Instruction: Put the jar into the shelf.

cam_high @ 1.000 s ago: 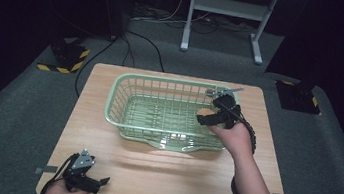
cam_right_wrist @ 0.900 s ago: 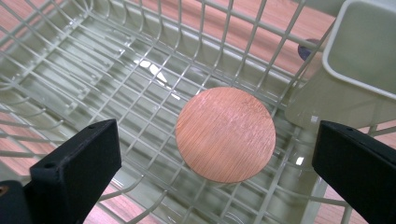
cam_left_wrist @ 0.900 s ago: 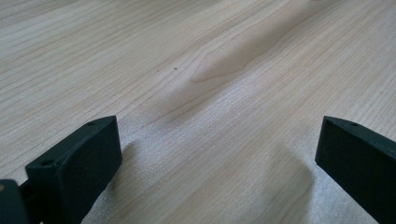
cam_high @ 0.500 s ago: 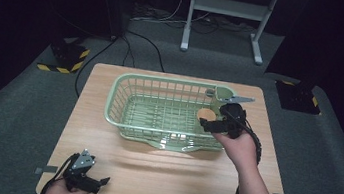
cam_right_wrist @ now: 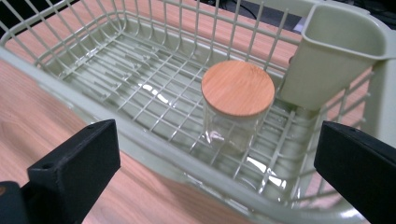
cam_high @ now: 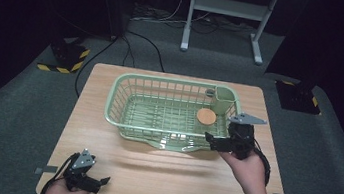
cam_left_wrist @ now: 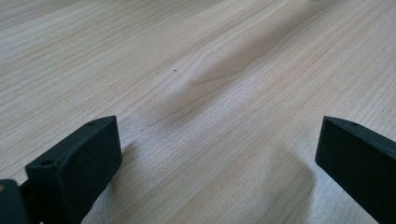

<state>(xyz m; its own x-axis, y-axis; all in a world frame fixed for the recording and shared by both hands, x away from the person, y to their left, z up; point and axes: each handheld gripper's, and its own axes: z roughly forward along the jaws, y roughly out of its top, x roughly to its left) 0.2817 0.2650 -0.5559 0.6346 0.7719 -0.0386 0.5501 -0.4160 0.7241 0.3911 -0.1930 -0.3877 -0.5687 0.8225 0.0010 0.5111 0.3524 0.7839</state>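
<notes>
A clear glass jar with a round wooden lid [cam_high: 206, 116] [cam_right_wrist: 237, 100] stands upright in the right end of a pale green wire basket [cam_high: 125, 89] [cam_right_wrist: 140, 140]. Beside the jar, in the basket's far right corner, is a green utensil cup [cam_high: 224, 99] [cam_right_wrist: 334, 51]. My right gripper [cam_high: 210, 141] [cam_right_wrist: 215, 177] is open, held just outside the basket's near right rim, with nothing between its jaws. My left gripper [cam_high: 101, 181] [cam_left_wrist: 217, 163] rests open near the table's front left corner, over bare wood.
The wooden table [cam_high: 160, 171] has bare room in front of the basket and along its left side. Beyond it, on the dark floor, are cables [cam_high: 142, 42], a white stand's legs [cam_high: 226, 13] and yellow-black striped blocks [cam_high: 64, 60].
My right gripper has let go of the jar, which now stands in the basket, and has pulled back toward me over the near rim. The left gripper has stayed put.
</notes>
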